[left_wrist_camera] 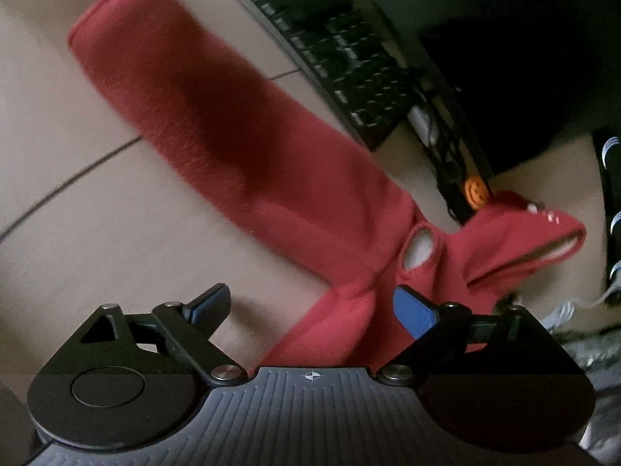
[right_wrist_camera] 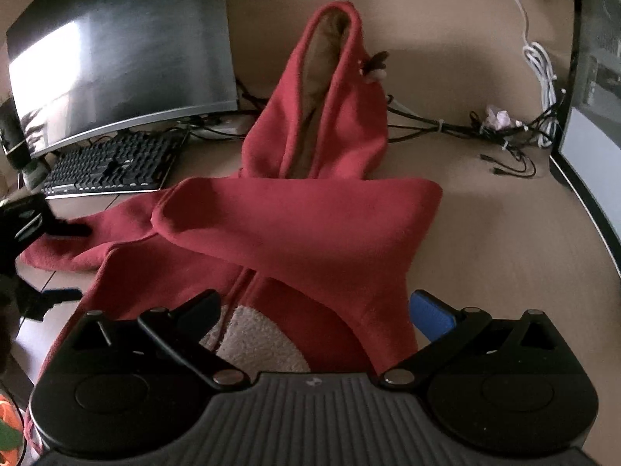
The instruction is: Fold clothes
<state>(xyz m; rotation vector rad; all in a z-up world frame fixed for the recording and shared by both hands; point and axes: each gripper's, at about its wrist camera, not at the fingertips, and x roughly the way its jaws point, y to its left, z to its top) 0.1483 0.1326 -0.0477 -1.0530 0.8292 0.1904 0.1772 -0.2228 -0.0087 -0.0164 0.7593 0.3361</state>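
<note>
Sleeve folded across, next sleeve waiting.
The red hoodie [right_wrist_camera: 310,209] lies mid-table, hood toward the monitor [right_wrist_camera: 116,50], one sleeve [right_wrist_camera: 295,213] already across its body. Left gripper [left_wrist_camera: 310,306] and right gripper [right_wrist_camera: 314,310] both hover with jaws spread wide, gripping nothing. Next, I'd say: grab the outstretched sleeve [left_wrist_camera: 202,116] near the keyboard [left_wrist_camera: 333,50] and fold it in.

Garment [right_wrist_camera: 302,225] red fleece, cream fuzzy lining [right_wrist_camera: 256,345], tan inside hood [right_wrist_camera: 326,58]. Desk [right_wrist_camera: 485,233] beige; keyboard [right_wrist_camera: 108,167] black, cable [right_wrist_camera: 539,62] white. Gripper pads [left_wrist_camera: 413,312] blue on black bodies.
</note>
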